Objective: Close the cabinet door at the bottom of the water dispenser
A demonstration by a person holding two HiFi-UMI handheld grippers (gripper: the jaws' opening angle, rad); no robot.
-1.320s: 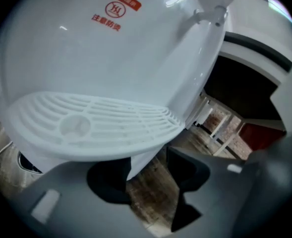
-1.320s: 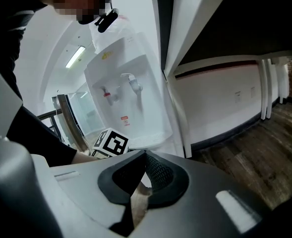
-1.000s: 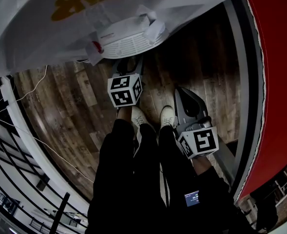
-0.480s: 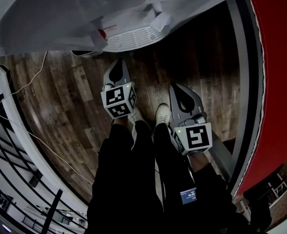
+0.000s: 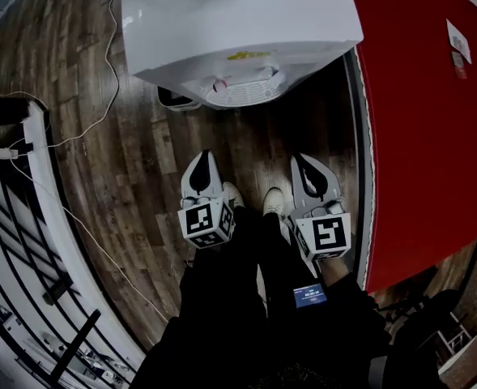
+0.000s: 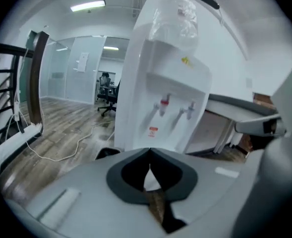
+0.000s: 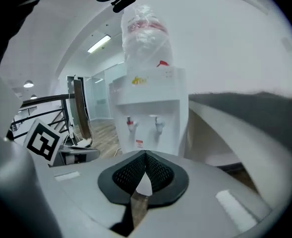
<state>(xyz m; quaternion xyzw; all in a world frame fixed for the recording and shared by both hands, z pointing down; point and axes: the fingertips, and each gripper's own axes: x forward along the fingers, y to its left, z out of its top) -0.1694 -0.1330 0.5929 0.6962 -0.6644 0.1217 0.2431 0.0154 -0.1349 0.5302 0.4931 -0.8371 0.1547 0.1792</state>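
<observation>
The white water dispenser (image 5: 238,31) stands ahead of me, seen from above in the head view. Its red and blue taps (image 6: 175,108) and the bottle (image 7: 146,38) on top show in the gripper views. The bottom cabinet door is hidden behind the gripper bodies, and from above I cannot see it. My left gripper (image 5: 205,156) hangs shut and empty, well short of the dispenser; its jaws meet at a point (image 6: 149,150). My right gripper (image 5: 304,160) is beside it, shut and empty too (image 7: 146,153).
A red wall (image 5: 432,120) runs along the right. White cable (image 5: 100,128) trails over the wood floor at the left, near a black railing (image 5: 27,241). A dark object (image 5: 176,99) lies at the dispenser's left foot. The person's shoes (image 5: 274,201) stand between the grippers.
Both grippers have pulled back from the dispenser's front and risen. The left one was close under the drip tray and is now well clear. The head view has lifted away from the dispenser.
</observation>
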